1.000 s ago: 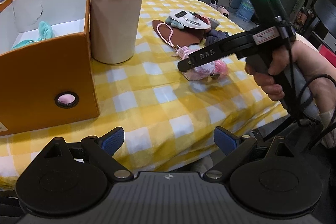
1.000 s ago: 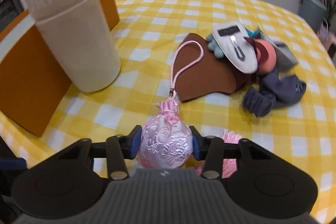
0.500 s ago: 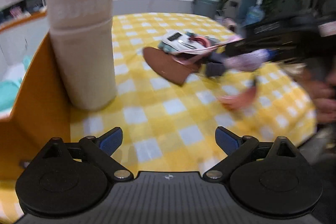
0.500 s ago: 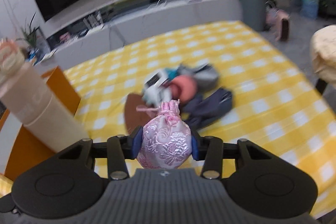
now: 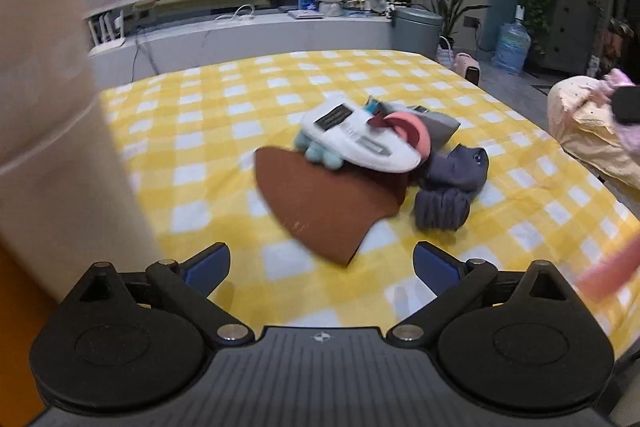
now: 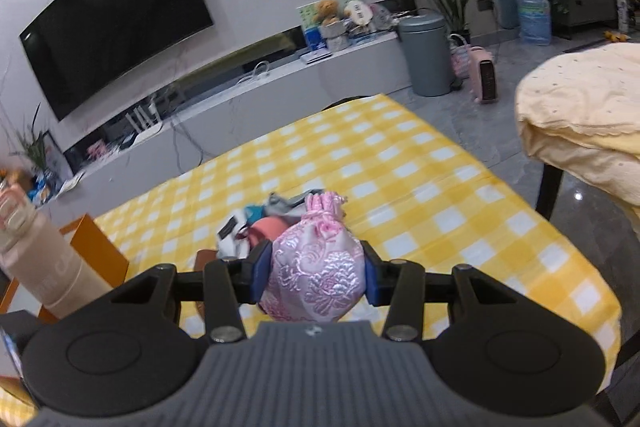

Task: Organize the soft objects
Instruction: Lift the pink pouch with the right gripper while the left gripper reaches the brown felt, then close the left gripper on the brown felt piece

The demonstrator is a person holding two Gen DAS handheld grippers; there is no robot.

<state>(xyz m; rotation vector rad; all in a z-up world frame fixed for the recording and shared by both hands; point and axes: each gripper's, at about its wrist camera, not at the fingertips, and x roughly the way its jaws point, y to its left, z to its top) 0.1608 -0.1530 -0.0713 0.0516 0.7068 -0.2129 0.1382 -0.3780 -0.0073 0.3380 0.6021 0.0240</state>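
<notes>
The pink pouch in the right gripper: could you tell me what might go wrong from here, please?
1. The right gripper pinches the soft pink pouch by its bulging sides only; the silky fabric could slip out while it is carried above the table.
2. The tall beige cylinder stands right beside the orange box; a swing toward the box might knock it over.
3. The left gripper is open and empty near the clothes pile, and could snag it.

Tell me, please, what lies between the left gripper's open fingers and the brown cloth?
Only bare yellow checked tablecloth separates the left gripper from the brown cloth, in the left wrist view.
</notes>
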